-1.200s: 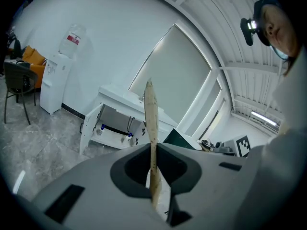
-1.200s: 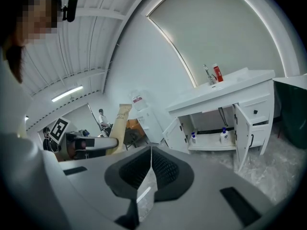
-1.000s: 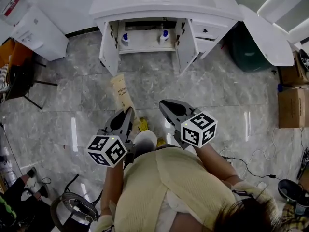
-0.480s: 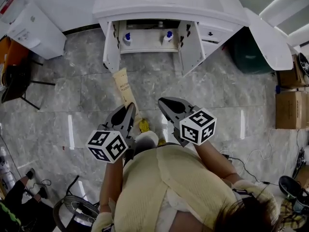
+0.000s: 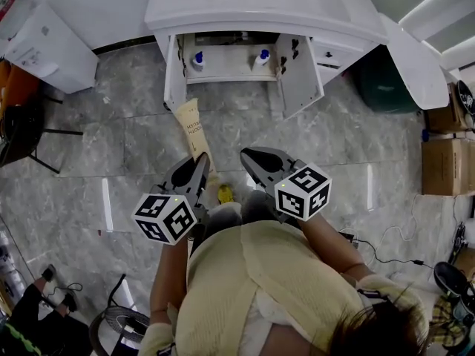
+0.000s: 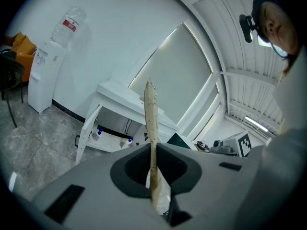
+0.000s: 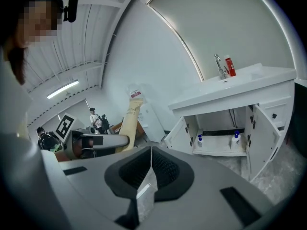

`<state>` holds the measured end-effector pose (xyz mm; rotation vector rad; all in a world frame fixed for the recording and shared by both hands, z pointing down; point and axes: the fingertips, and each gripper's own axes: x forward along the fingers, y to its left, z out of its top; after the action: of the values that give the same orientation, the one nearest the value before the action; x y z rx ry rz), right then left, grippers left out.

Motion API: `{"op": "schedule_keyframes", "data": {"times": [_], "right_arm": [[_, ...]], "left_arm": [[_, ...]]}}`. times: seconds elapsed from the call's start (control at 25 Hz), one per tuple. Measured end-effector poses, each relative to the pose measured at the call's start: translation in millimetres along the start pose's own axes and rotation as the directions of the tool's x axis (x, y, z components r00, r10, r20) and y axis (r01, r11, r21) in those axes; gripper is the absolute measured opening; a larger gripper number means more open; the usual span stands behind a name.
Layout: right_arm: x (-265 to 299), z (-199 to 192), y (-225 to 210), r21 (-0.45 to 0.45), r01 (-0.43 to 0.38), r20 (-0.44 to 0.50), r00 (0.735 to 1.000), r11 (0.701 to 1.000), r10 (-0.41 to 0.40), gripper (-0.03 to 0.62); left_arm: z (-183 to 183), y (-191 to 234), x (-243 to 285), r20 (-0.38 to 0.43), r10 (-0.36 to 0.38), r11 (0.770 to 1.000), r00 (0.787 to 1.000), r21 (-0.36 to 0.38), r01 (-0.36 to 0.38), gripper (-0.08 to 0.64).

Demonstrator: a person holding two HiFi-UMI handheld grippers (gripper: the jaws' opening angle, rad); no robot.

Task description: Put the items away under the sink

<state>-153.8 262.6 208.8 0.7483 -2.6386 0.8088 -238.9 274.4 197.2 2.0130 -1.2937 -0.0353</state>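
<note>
Bottles (image 5: 197,59) inside open sink cabinet (image 5: 300,74)

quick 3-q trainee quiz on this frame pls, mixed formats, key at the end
1. True or false: the left claw is shut on the beige tube.
2. How many blue-capped bottles stand in the open cabinet under the sink?
3. The right claw is: A) open, B) shut and empty, C) shut on a bottle.
Key: 1 true; 2 two; 3 B.
</note>
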Motion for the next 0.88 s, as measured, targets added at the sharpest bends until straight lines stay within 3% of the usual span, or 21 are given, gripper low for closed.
{"op": "schedule_keyframes", "data": {"times": [0.44,0.88], "right_arm": [[39,11,-10,-0.012,-0.019,-0.043,0.999,1.0,0.019,0.029],[61,37,-67,-0.053,-0.019,-0.076,0.997,0.998,0.015,0.029]], "left_arm": [[19,31,20,0.016,0.009,0.999,1.0,-0.041,-0.009,0.057],[25,51,68,-0.003,0.075,0.996,0.997,-0.056,-0.075,0.057]]}}
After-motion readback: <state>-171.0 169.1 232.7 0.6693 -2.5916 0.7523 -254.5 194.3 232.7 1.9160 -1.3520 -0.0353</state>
